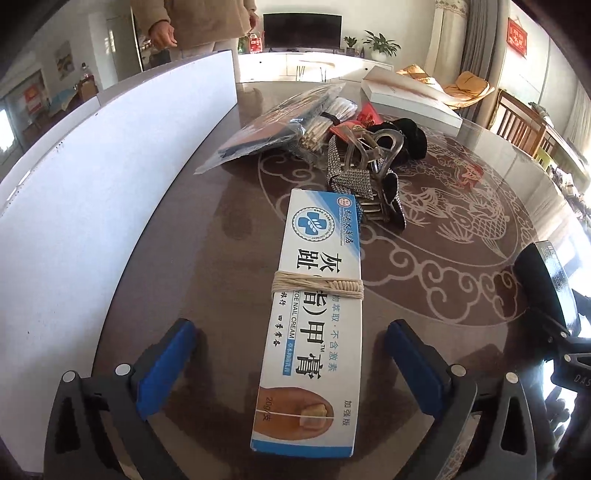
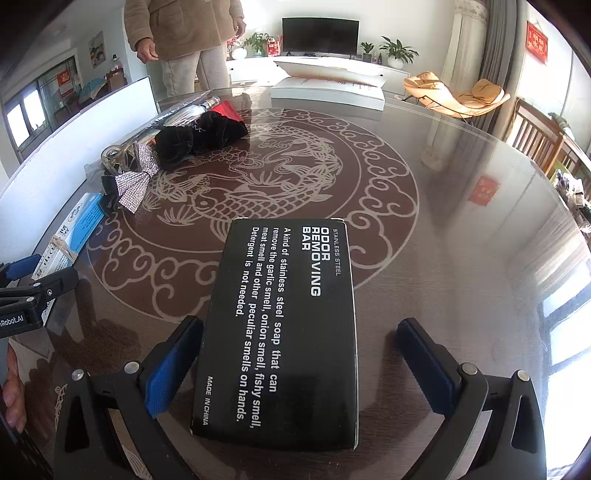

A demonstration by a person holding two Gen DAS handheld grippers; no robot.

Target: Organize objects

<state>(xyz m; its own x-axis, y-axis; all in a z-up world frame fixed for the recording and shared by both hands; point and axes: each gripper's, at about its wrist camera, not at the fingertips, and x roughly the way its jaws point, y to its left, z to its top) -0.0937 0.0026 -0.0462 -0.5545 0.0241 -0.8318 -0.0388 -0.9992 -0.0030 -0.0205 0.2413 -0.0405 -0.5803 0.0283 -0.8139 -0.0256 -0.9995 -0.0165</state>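
Observation:
A long white and blue nail cream box (image 1: 314, 314), bound with pale string, lies on the dark table between the open fingers of my left gripper (image 1: 291, 339); neither pad touches it. It also shows at the left of the right wrist view (image 2: 70, 236). A black "Odor Removing Bar" box (image 2: 288, 328) lies flat between the open fingers of my right gripper (image 2: 299, 339), its left edge close to the left pad (image 2: 173, 362). This box shows at the right edge of the left wrist view (image 1: 546, 277).
A heap of hair clips, a rhinestone bow (image 1: 351, 181), a black scrunchie (image 2: 199, 136), cotton swabs and plastic packets (image 1: 280, 125) lies beyond. A white board (image 1: 74, 221) stands along the left. A white open box (image 2: 328, 88) sits at the far edge. A person (image 2: 184, 33) stands behind the table.

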